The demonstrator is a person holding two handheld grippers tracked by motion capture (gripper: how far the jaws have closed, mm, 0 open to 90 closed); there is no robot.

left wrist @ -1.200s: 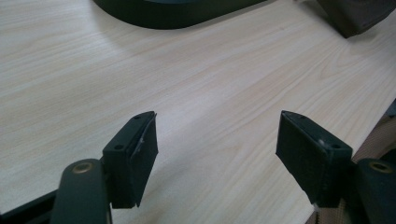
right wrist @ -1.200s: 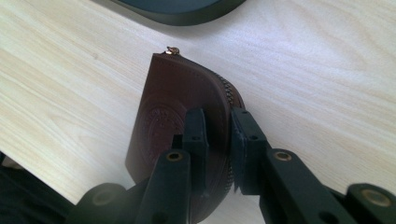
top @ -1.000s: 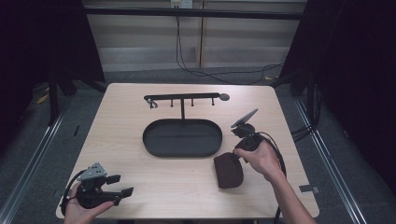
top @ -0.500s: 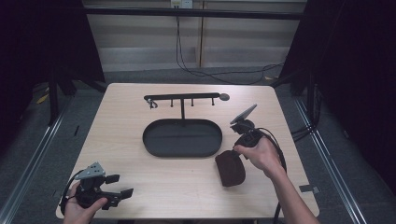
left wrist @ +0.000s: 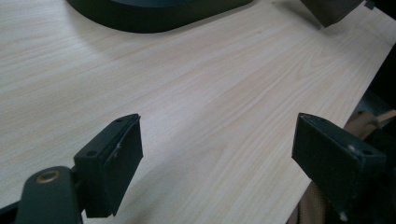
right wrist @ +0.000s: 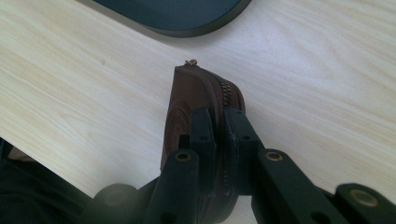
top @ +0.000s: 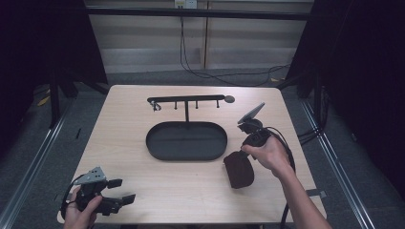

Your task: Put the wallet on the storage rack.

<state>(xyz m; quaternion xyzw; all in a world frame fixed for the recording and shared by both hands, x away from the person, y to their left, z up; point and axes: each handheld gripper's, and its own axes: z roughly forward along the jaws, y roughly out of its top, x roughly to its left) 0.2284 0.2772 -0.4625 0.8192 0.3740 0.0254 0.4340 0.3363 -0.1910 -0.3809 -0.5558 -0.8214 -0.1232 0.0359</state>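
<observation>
A dark brown zip pouch (top: pixel 237 172) sits at the table's front right, just right of the black oval tray (top: pixel 154 143). My right gripper (top: pixel 241 160) is shut on the pouch's zipped edge (right wrist: pixel 187 93), its jaws (right wrist: pixel 217 116) pinching it from above. At the front left corner my left gripper (top: pixel 122 191) is held level in a hand. Its jaws have just been opening and stand open (left wrist: pixel 217 158), with bare tabletop between them. A corner of the pouch (left wrist: pixel 331 9) shows in the left gripper view.
Behind the tray stands a black rail with small hooks (top: pixel 186 100) on a post. The tray's rim (left wrist: pixel 154 16) (right wrist: pixel 187 18) lies close ahead of both grippers. The table's front edge is near the left gripper, and a cable trails from the right one.
My right gripper with the pouch has shifted slightly right and away from the front edge. The left hand has kept its place.
</observation>
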